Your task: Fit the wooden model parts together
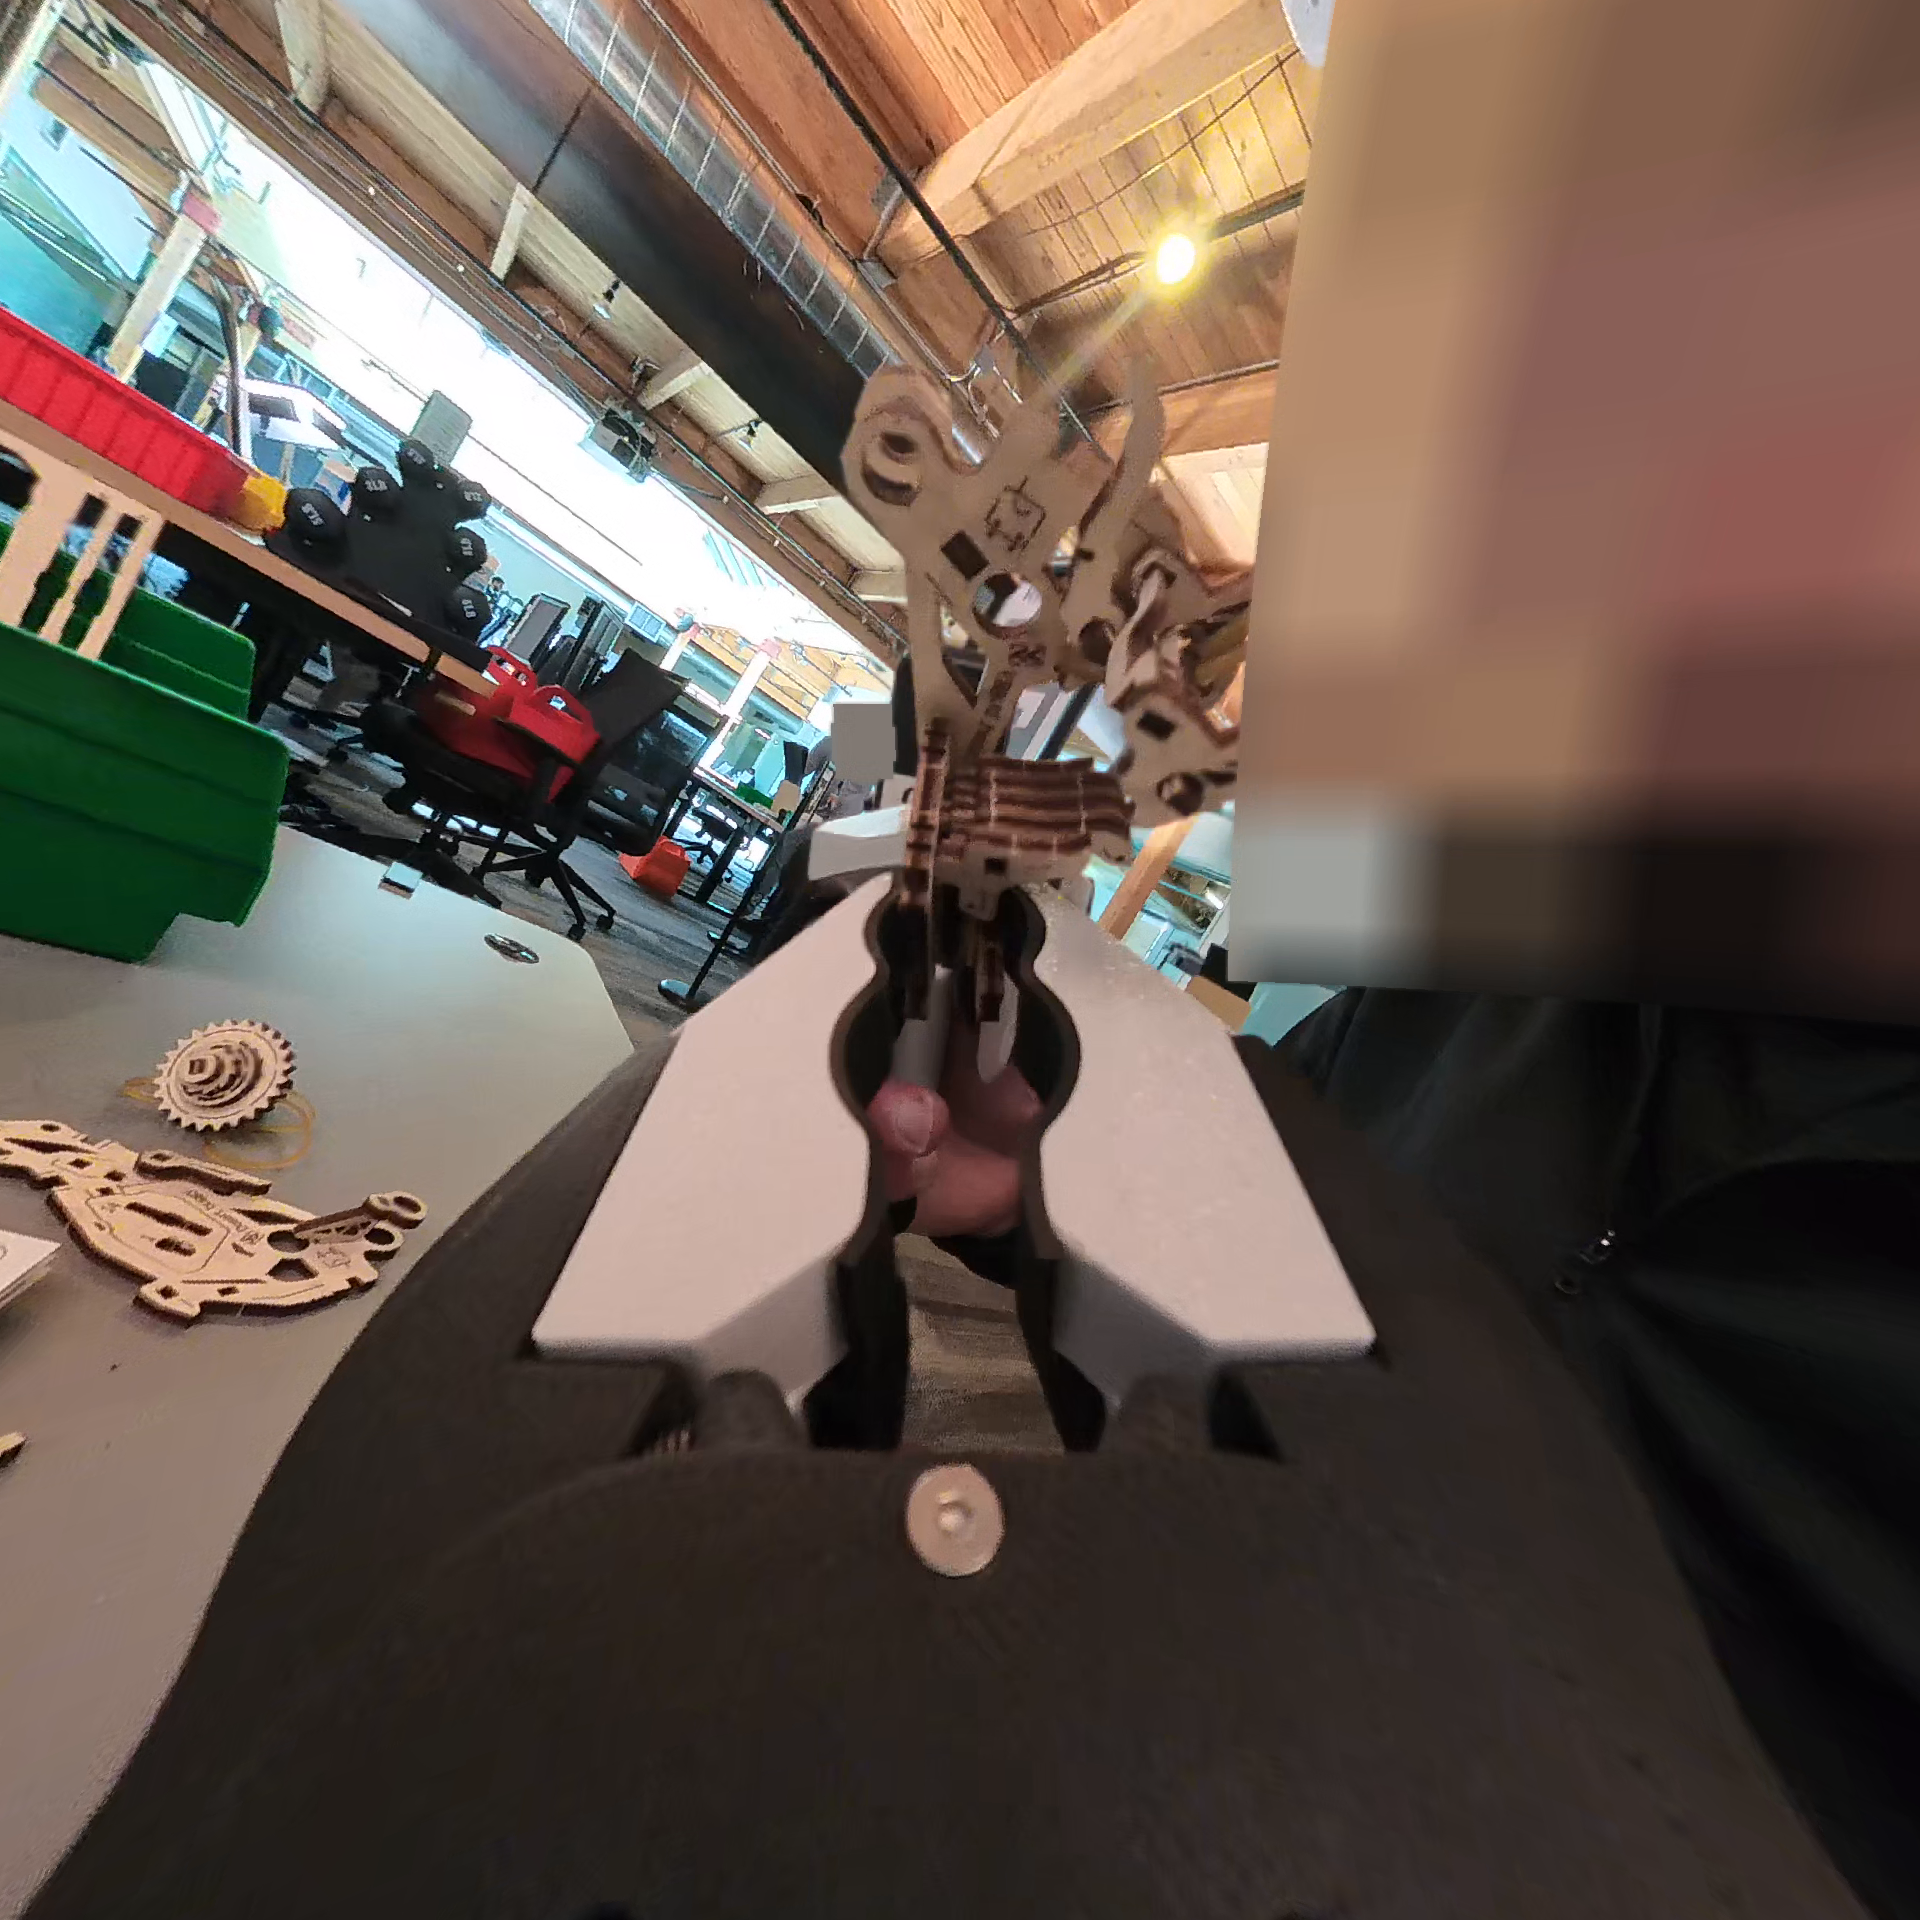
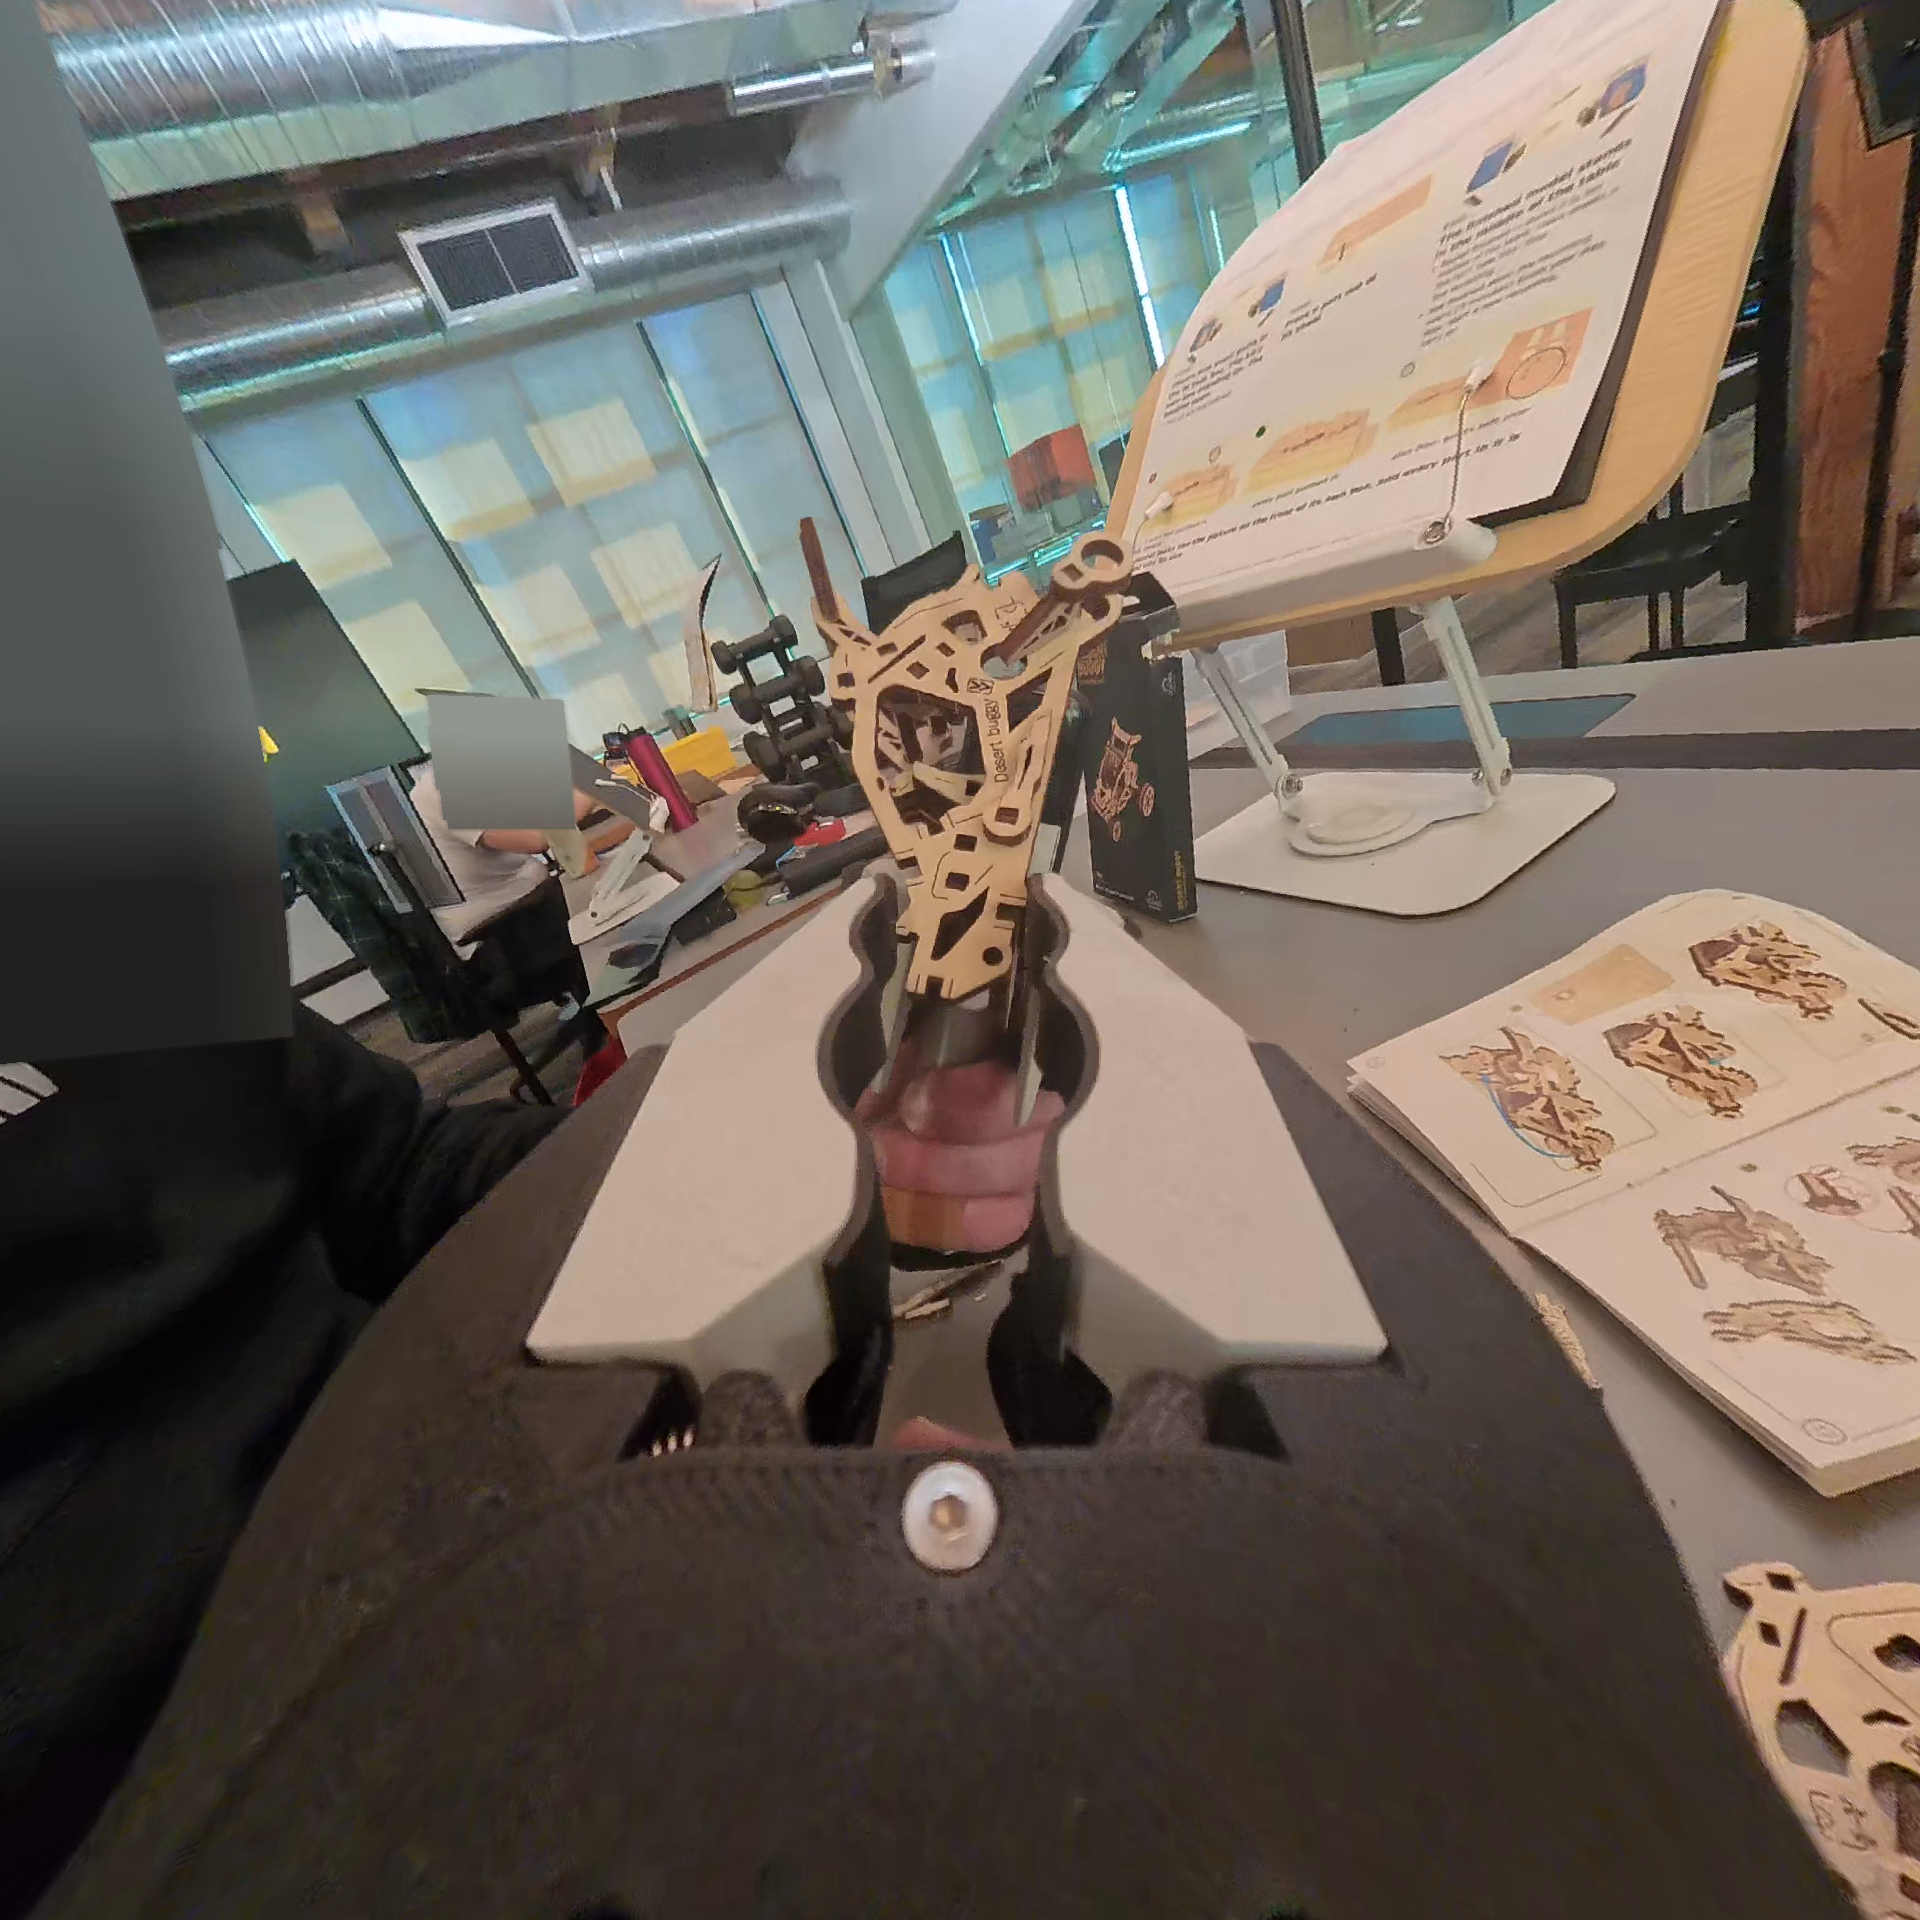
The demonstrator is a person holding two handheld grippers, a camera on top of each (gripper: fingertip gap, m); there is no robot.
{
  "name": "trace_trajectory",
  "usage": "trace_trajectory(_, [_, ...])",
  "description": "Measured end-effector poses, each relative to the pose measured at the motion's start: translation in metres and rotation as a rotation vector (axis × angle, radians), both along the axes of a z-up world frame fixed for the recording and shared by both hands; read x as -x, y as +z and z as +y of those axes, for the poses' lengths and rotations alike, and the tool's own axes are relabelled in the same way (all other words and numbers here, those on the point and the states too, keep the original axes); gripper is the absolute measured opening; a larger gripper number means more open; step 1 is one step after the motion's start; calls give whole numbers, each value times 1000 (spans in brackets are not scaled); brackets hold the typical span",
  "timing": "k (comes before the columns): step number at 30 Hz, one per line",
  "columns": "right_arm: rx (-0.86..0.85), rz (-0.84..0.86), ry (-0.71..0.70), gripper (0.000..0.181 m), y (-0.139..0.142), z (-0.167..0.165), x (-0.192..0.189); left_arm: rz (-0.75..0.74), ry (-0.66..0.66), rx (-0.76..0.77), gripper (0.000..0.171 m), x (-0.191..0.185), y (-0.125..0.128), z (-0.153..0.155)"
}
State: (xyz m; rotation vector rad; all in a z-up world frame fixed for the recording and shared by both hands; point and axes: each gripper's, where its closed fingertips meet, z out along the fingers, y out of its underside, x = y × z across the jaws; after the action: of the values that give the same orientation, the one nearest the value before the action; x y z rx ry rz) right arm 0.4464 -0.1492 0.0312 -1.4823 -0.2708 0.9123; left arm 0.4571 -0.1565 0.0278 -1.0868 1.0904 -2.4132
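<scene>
Fingers of both the left gripper (image 1: 961, 914) and the right gripper (image 2: 961, 914) clamp the wooden model (image 2: 961, 769) (lifted clear of the surface (image 2: 1455, 966)).

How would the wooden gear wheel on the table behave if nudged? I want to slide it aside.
The gear wheel looks like thin stacked plywood, so probably light and stiff. It lies flat, so it should slide, not roll. A rubber band by it might drag along or snag.

Bright daylight from windows (image 1: 312, 312), blown out in left wrist view. Ceiling lamp (image 1: 1175, 258) flares with streaks. Heavy fisheye bending at edges. Held wooden model (image 1: 1023, 623) soft, probably motion blur.
</scene>
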Motion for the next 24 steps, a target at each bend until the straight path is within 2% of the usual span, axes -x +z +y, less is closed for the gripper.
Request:
trace_trajectory(5, [-38, -3, -36, 21, 5, -2, -3, -25, -10, 34, 15, 3, 0, 1])
trace_trajectory(12, [-44, -4, -16, 21, 5, -4, -3, -26, 1, -11, 14, 3, 0, -2])
trace_trajectory(14, [-35, 10, 10, 31, 9, -6, -5, -23, 11, -35, 14, 3, 0, -2])
trace_trajectory(18, [-35, -14, 10, 5, 13, -9, -12, -13, 11, -113, 13, 3, -1, -7])
trace_trajectory(24, [-4, -85, 11, 0, 9, -10, -13, -11, 30, -162, 13, 3, -2, -10])
